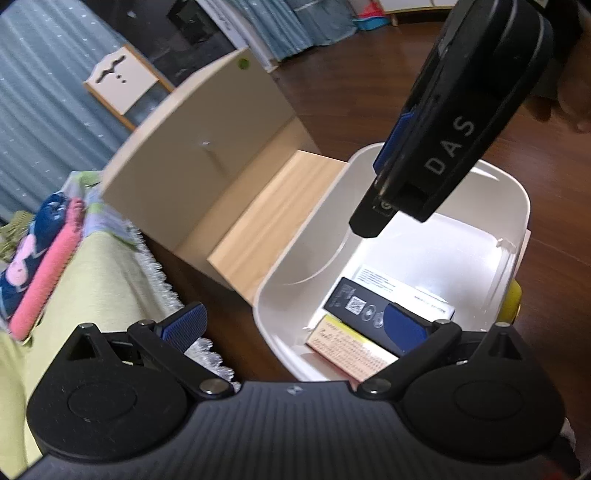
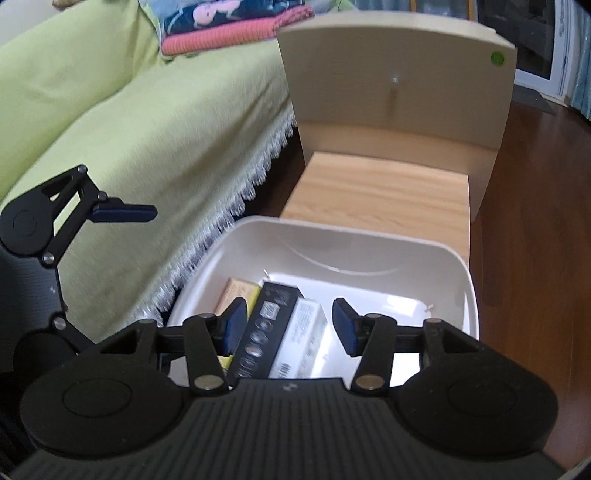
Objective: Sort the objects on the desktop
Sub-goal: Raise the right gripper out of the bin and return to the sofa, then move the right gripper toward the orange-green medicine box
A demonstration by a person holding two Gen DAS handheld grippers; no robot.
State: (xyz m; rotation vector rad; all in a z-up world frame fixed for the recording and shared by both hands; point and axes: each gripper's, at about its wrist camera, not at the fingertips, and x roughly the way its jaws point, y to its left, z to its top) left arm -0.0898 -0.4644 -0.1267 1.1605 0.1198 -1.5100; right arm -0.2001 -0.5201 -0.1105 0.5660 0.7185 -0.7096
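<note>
The left gripper [image 1: 291, 326] has its jaws spread wide and holds nothing; its 2 blue ribbed pads [image 1: 184, 325] sit far apart, one over the fringe of the sofa cover, the other over the near corner of the bin. The right gripper [image 2: 288, 326] also has its jaws parted, somewhat less widely, and grips nothing; it hangs just above the white plastic storage bin [image 2: 436, 254], with the boxes showing between its pads.

In the bin lie 3 flat boxes side by side: a black rectangular box with printed icons and a QR code [image 2: 264, 332], a white box with fine print and a barcode [image 2: 303, 339] touching it, and a tan and yellow cardboard box [image 2: 238, 293] partly under the black one. From the left wrist view the right gripper appears as a black body marked "DAS" [image 1: 450, 147] hanging over the bin's far side.

The bin rests on the light wooden tabletop [image 2: 376, 192], in front of a cream curved back panel [image 2: 399, 85]. Beside it stands a sofa under a lime green fringed cover [image 2: 155, 122], with folded pink and navy cloths [image 2: 236, 26] stacked on it. Dark wooden floor [image 2: 535, 184] surrounds the furniture.
</note>
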